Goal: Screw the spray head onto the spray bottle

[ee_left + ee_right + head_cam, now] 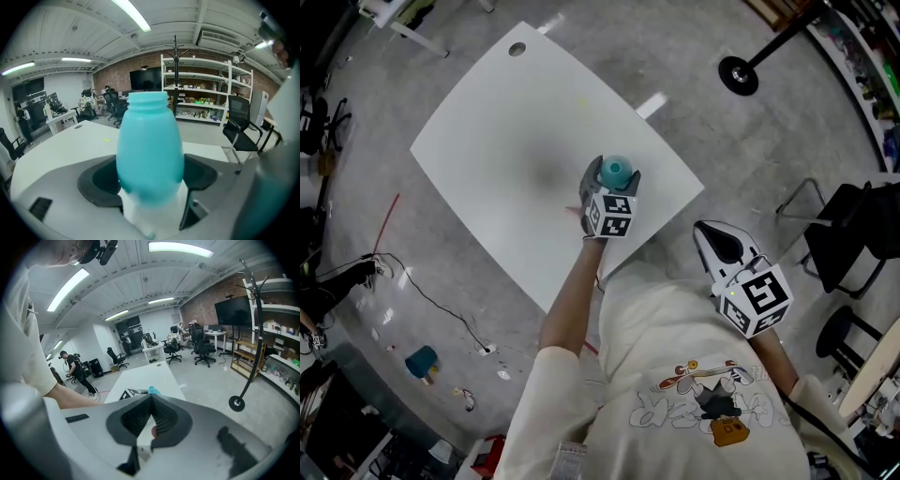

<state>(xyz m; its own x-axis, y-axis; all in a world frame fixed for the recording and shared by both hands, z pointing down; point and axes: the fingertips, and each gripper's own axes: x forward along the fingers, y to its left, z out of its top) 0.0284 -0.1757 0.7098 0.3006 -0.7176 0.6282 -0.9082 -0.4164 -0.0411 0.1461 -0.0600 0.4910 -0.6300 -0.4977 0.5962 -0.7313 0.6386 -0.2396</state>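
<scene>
Left gripper view has the spray bottle standing up between the jaws of the left gripper. The dark pads are clamped on its lower belly from either side, and the open neck pokes up past the jaw tips. From where I stand it looks like thin, smooth plastic, teal above and paler toward the base. I'd guess it is light, a bit slippery on that rounded wall, and apt to dent or twist if squeezed hard. The hold is low on the fat part, which seems right to me: it leaves the neck bare for the thread and gives something to resist the turning. I cannot tell whether there is liquid inside.

The right gripper has its ribbed jaws pressed together with nothing held. A small pinkish bit shows just beyond them, too small to name. It hangs off the edge of the white table, well apart from the bottle. I see no spray head in any view.
</scene>
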